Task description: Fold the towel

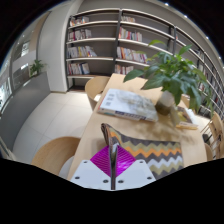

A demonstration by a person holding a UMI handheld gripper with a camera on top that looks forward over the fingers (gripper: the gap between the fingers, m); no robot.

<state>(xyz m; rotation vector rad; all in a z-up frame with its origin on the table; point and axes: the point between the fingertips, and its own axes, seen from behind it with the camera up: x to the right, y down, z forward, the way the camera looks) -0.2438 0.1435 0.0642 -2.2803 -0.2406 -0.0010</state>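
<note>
A towel [152,149] with orange, grey and white zigzag stripes lies on the wooden table [105,120], just ahead of my fingers and to their right. My gripper [112,166] is shut. Its magenta pads [98,162] are pressed together on a thin edge of the towel. A corner of the towel [110,136] stands up from between the fingertips, lifted off the table. The rest of the towel lies flat.
An open magazine [128,102] lies farther along the table. A leafy potted plant [170,70] stands beyond it on the right. Wooden chairs stand at the left [55,152] and far end [95,88]. Bookshelves [110,40] line the back wall.
</note>
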